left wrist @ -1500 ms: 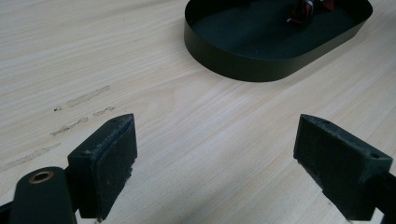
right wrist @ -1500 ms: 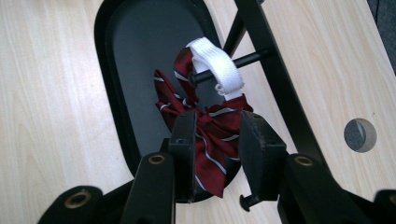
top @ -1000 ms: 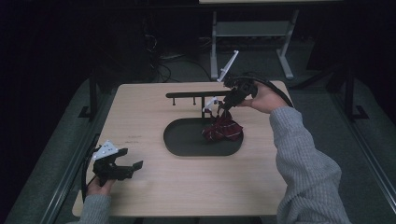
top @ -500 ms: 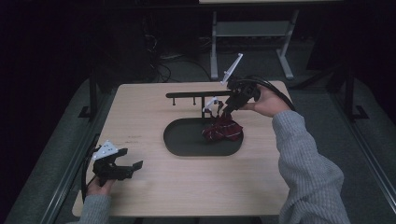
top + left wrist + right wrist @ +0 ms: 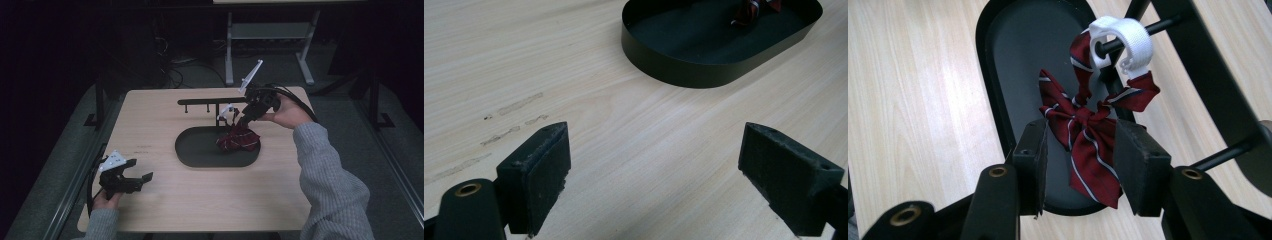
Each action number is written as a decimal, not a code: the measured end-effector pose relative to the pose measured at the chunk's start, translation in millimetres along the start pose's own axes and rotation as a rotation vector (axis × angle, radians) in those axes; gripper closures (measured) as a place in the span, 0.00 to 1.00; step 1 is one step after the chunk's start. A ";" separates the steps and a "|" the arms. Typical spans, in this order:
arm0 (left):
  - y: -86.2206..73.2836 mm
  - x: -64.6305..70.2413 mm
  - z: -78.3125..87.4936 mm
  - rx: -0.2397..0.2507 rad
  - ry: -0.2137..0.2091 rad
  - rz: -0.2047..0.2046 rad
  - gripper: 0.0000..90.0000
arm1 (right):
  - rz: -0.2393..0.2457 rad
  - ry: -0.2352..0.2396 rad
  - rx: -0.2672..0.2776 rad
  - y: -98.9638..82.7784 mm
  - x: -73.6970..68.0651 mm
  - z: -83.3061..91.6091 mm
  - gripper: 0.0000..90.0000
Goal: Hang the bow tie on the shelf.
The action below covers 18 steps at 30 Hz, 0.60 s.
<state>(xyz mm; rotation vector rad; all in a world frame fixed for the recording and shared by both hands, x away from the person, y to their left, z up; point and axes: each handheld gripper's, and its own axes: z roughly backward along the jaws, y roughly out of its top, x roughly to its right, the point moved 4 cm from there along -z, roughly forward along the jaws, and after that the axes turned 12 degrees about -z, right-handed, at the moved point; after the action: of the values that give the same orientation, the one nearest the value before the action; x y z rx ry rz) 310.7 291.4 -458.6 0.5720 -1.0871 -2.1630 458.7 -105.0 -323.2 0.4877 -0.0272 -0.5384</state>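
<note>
Dark room w/ pale wood table (image 5: pixel 165 130); black oval tray (image 5: pixel 200 152) at centre, black peg rack (image 5: pixel 210 101) behind. Seen from high view: left gripper (image 5: pixel 131 181) low at near-left corner, well apart from tray. Right gripper view adds detail: red striped bow tie (image 5: pixel 1088 145) hung by white strap (image 5: pixel 1120 42) on a rack peg, dangling over tray. Right gripper (image 5: pixel 1079 167) jaws apart, just been opening, bow between pads, not pinched. Left jaws wide apart, nothing between.
</note>
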 end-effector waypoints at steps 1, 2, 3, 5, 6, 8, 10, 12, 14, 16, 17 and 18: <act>-0.1 -0.1 0.0 -0.002 -0.001 -0.002 0.14 | 0.001 0.004 0.001 -0.8 -0.5 0.0 0.63; -0.2 -0.2 -0.2 -0.001 -0.001 -0.004 0.14 | 0.002 0.002 0.003 -1.7 -0.8 -0.1 0.63; -0.1 -0.1 -0.3 -0.001 -0.001 -0.005 0.14 | 0.004 0.002 0.007 -2.6 -1.1 0.1 0.63; -0.1 -0.1 -0.4 -0.003 -0.002 -0.007 0.14 | 0.000 0.004 0.008 -4.3 -1.6 0.4 0.62; 0.0 -0.1 -0.4 -0.004 -0.002 -0.009 0.14 | 0.001 0.005 0.011 -5.1 -1.8 0.9 0.62; 0.0 0.0 -0.3 -0.004 -0.001 -0.007 0.14 | 0.001 0.006 0.016 -6.7 -2.4 1.3 0.62; 0.0 0.0 -0.3 -0.004 -0.002 -0.006 0.14 | -0.002 0.009 0.015 -8.5 -3.4 1.5 0.62; 0.0 0.2 -0.3 -0.004 -0.002 -0.006 0.15 | -0.005 0.012 0.019 -10.1 -4.1 1.1 0.62; 0.1 0.5 0.0 -0.005 -0.002 -0.005 0.14 | -0.001 0.012 0.019 -11.3 -4.7 0.3 0.61; 0.3 0.6 0.1 -0.003 -0.002 -0.004 0.14 | -0.007 0.016 0.022 -12.3 -5.9 -0.2 0.61; 0.3 0.8 0.2 -0.003 -0.002 -0.001 0.15 | -0.003 0.016 0.025 -12.7 -6.1 -0.6 0.61; 0.2 0.7 0.1 -0.001 -0.002 -0.001 0.14 | -0.001 0.018 0.029 -13.3 -6.5 -1.0 0.61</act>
<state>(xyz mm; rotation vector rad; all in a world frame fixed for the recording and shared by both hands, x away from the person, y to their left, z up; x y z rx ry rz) 310.1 290.9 -458.4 0.5706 -1.0864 -2.1652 446.7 -111.3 -329.5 0.5211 -0.0176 -0.5357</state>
